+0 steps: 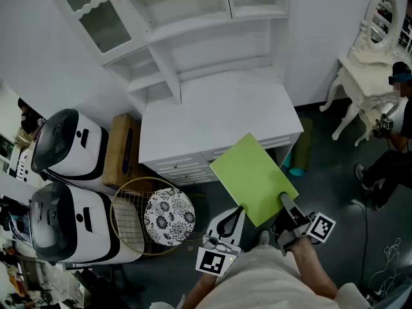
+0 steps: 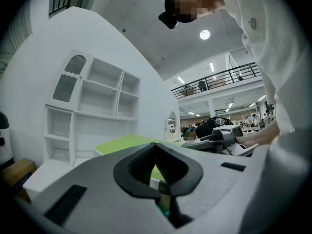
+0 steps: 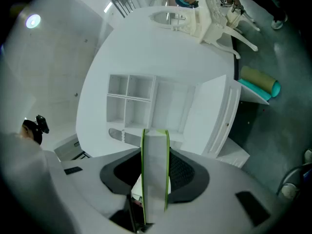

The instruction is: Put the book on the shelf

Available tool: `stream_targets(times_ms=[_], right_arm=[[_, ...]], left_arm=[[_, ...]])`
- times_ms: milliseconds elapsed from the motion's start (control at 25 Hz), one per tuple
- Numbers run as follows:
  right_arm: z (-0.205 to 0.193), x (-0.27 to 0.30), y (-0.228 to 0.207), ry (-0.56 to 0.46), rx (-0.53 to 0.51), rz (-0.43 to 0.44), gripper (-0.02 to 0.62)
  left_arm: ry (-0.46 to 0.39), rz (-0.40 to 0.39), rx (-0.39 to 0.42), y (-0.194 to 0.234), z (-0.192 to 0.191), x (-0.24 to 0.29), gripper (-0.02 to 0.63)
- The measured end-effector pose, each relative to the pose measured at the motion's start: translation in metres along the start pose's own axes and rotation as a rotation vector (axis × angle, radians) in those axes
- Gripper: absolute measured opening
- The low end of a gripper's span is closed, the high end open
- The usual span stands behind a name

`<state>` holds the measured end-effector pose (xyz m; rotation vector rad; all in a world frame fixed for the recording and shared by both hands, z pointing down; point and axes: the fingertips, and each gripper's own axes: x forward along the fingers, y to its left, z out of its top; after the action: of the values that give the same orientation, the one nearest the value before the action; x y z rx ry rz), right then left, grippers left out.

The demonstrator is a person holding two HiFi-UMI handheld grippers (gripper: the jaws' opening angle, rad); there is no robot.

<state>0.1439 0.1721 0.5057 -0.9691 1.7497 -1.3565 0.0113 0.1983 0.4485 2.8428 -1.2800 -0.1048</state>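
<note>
Right hand-held gripper (image 1: 286,206), ribbed black pads (image 3: 183,172) on flat lime-green book (image 1: 253,177)

On the floor's left side stand two white machines (image 1: 67,150), with a wooden box (image 1: 122,150) and a wire basket (image 1: 129,221) beside them; a vanity (image 1: 367,63) stands far right.

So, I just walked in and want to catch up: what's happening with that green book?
A person holds a gripper in each hand. The right gripper is clamped on the near edge of the green book, holding it over the front corner of the white desk. The left gripper sits by the book's near left edge, jaws together, not gripping it. The book is not yet on the shelf unit.
</note>
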Motion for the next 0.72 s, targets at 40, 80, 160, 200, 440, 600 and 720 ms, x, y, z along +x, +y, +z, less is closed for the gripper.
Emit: stream_targets(times_ms=[40, 80, 160, 200, 440, 600, 720], right_arm=[[-0.001, -0.002, 0.001, 0.001, -0.002, -0.002, 0.152], [-0.002, -0.003, 0.001, 0.003, -0.002, -0.002, 0.152], [-0.003, -0.006, 0.004, 0.002, 0.003, 0.001, 0.152], [-0.004, -0.007, 0.005, 0.002, 0.006, 0.003, 0.152], [-0.006, -0.012, 0.004, 0.004, 0.034, 0.001, 0.152], [-0.002, -0.015, 0.002, -0.016, 0.068, 0.015, 0.152], [0.002, -0.018, -0.003, -0.015, 0.058, 0.006, 0.152]], left_arm=[[0.003, 0.003, 0.0, -0.001, 0.0, -0.002, 0.003], [0.006, 0.005, 0.0, -0.001, -0.001, -0.004, 0.003], [0.01, 0.01, 0.002, -0.003, -0.001, -0.007, 0.003], [0.01, 0.011, 0.002, -0.003, -0.002, -0.009, 0.003], [0.012, 0.014, -0.007, -0.008, -0.003, -0.014, 0.003], [0.014, 0.012, -0.001, -0.011, -0.001, -0.013, 0.003], [0.024, 0.016, -0.001, -0.014, -0.003, -0.012, 0.003]])
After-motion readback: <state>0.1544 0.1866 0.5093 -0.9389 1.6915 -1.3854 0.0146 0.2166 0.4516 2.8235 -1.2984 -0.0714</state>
